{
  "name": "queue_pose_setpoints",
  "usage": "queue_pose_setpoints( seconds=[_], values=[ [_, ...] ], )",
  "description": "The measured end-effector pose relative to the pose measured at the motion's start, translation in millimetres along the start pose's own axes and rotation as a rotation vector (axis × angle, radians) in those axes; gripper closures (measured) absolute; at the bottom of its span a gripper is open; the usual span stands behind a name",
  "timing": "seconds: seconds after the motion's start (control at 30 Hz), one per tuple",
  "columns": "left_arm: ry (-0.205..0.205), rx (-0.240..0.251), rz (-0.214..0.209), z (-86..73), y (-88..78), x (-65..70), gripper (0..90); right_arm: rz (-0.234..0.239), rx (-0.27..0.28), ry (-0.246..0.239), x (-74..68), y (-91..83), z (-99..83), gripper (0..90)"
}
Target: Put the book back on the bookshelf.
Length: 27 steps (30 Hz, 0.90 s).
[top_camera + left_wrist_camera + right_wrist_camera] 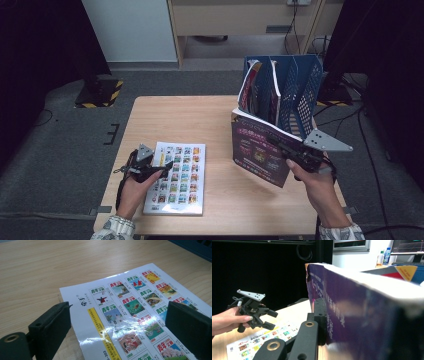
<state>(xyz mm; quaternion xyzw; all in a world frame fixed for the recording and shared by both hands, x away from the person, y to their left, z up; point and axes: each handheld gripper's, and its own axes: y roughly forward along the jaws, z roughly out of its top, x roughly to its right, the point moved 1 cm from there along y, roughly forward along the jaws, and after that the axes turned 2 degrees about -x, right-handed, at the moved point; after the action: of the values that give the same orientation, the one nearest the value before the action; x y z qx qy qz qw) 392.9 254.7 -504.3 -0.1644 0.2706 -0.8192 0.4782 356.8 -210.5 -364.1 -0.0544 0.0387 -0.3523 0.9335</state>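
Right gripper clamps the purple magazine, apparently lifted off the table.

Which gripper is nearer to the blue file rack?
Right. The right gripper, shut on the purple magazine, is just in front of the blue file rack; the left gripper hovers over the white magazine, across the table.

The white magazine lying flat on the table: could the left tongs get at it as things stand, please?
Probably yes. The left tongs hover with jaws open just above the white magazine, straddling its near corner, and nothing lies between them. The right tongs, shut on the purple magazine, are well off to the side.
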Motion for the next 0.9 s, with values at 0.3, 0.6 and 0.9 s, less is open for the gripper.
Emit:
queue_pose_setpoints(
  seconds=[0.3,0.6,0.9],
  values=[
    [0.004,-0.001,0.001,0.0,0.1,0.7,6.1,-0.031,0.009,0.006,6.2,-17.1,2.1,84.1],
    [0.003,-0.002,0.003,-0.1,0.0,0.4,6.1,-0.063,0.02,0.015,13.3,-35.8,11.2,84.1],
    [0.004,-0.008,0.001,-0.2,1.5,1.4,6.1,-0.094,0.036,0.024,19.8,-47.9,26.6,84.2]
  ],
)
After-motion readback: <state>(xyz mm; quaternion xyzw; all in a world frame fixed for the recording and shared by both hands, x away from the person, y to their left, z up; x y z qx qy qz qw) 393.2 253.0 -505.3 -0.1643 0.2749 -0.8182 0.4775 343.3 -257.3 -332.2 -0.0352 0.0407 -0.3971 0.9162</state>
